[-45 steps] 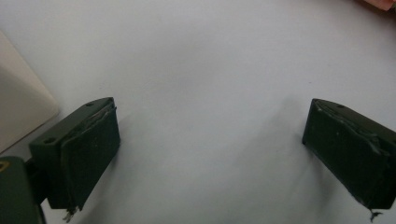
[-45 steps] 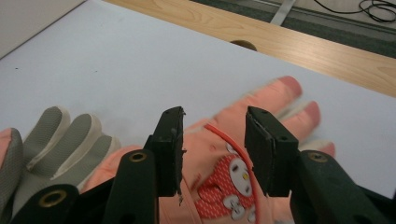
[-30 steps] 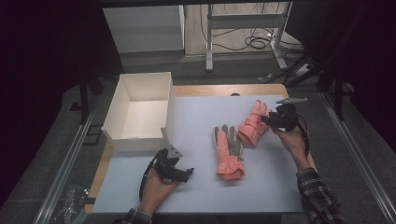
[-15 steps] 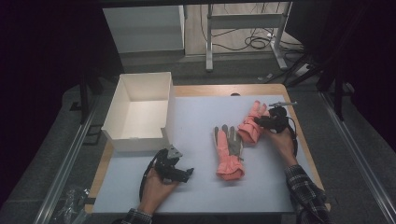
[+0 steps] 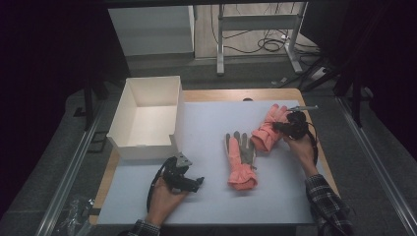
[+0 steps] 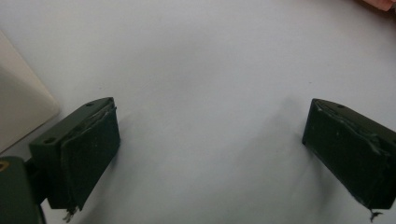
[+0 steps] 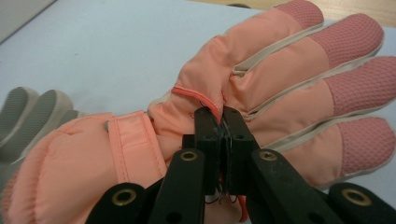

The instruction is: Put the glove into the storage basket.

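Note:
Two pink gloves lie on the pale mat. The right glove lies back up, its fingers toward the far edge. My right gripper is at its middle. In the right gripper view the jaws have just been closing and now pinch a fold of the glove's fabric below the fingers. The other glove lies palm up with grey fingertips, cuff toward me. My left gripper rests low on the mat at the near left, open with nothing between its pads.
An open white box stands at the mat's far left corner, and its corner is close to the left gripper. A wooden table edge runs along the back. Dark floor and cables lie beyond.
The right hand has edged slightly left onto the right glove. The left hand and both gloves have kept their places.

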The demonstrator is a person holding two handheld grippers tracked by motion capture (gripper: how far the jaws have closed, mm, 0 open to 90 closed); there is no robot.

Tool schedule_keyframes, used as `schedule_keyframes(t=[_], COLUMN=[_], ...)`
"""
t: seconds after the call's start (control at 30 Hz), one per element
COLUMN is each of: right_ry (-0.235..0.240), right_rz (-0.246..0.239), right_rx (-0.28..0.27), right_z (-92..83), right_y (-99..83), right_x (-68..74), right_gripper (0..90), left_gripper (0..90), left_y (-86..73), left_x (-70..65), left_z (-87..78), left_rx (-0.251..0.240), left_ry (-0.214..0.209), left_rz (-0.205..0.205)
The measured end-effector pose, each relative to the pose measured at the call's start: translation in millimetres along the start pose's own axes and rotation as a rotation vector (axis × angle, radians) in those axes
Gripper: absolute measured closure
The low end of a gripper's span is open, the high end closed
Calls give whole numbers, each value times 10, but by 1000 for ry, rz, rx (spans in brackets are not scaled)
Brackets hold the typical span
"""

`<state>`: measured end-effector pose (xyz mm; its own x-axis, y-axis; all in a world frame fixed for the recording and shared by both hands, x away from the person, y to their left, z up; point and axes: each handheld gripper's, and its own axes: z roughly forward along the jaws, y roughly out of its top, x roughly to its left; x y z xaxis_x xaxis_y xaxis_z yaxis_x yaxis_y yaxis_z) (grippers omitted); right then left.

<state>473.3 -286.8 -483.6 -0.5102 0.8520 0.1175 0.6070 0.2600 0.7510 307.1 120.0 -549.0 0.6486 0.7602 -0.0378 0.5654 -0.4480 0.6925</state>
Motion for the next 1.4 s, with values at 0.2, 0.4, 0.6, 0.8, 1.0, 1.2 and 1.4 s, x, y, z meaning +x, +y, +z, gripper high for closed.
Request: schedule_keyframes(t=[0.2, 0.4, 0.6, 0.8, 1.0, 1.2, 1.4], right_ry=[41, 77, 145, 230, 323, 399, 439], right_rz=[-4, -43, -104, -184, -238, -318, -382], right_rx=[0, 10, 0, -8, 2, 38, 77], right_z=[-201, -391, -600, -780, -835, -715, -515], right_y=[41, 75, 115, 136, 112, 69, 57], right_x=[-2, 63, 227, 452, 701, 981, 1192], right_gripper=[860, 859, 859, 858, 856, 854, 850], left_gripper=[40, 39, 40, 40, 40, 40, 40], left_y=[0, 0, 0, 1, 0, 0, 0], left_x=[0, 0, 0, 1, 0, 0, 0], left_z=[0, 0, 0, -1, 0, 1, 1], left_rx=[0, 1, 1, 1, 0, -1, -1], left_ry=[0, 0, 0, 1, 1, 2, 2], left_rz=[0, 0, 0, 2, 1, 0, 0])
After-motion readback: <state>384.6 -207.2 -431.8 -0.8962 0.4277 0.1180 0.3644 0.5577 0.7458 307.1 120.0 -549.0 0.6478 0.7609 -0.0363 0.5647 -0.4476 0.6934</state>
